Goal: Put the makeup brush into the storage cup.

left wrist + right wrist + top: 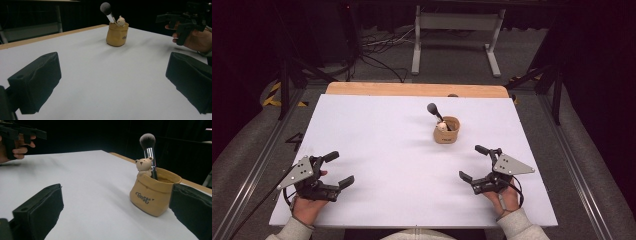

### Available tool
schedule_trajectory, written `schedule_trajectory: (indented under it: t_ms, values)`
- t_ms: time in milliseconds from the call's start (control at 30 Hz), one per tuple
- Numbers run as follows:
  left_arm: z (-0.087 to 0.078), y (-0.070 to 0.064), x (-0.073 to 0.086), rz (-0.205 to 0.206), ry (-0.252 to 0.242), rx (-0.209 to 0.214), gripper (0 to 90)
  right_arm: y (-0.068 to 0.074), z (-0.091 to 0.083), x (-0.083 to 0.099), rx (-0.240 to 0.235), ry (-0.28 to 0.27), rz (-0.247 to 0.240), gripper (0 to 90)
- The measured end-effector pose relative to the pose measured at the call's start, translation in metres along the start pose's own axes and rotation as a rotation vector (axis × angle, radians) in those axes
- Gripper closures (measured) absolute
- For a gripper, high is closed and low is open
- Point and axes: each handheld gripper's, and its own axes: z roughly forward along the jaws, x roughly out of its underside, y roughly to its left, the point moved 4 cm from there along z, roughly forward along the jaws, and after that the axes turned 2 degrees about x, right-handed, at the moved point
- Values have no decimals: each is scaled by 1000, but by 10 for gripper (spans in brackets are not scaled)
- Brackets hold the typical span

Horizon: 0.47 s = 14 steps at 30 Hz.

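Both tongs are wide open and hold nothing. A makeup brush (434, 111) stands almost straight up in a tan pouch cup (447, 130) toward the table's far edge — closer to the right gripper (473, 163) than the left gripper (339, 169).

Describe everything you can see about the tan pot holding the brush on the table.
The tan pot is a small sack-shaped holder, seemingly ceramic, with a rolled rim and dark script lettering on its side. A pale bear figure peeks over the rim. It stands upright on the white table, towards the far right. A makeup brush with a dark fluffy head and silver ferrule leans inside it, bristles up. Neither gripper touches it; the right gripper is nearer.
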Motion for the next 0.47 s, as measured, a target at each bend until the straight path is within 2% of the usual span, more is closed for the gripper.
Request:
schedule_trajectory:
  t_ms: [167, 300, 467]
  values:
    - [0, 2, 1, -4, 6, 5, 4, 1, 4, 3, -1, 28, -3, 0]
    - [1, 1, 1, -8, 5, 5, 4, 2, 5, 3, -6, 31, -12, 0]
    - [1, 0, 1, -9, 3, 4, 4, 1, 5, 3, 1, 29, -1, 0]
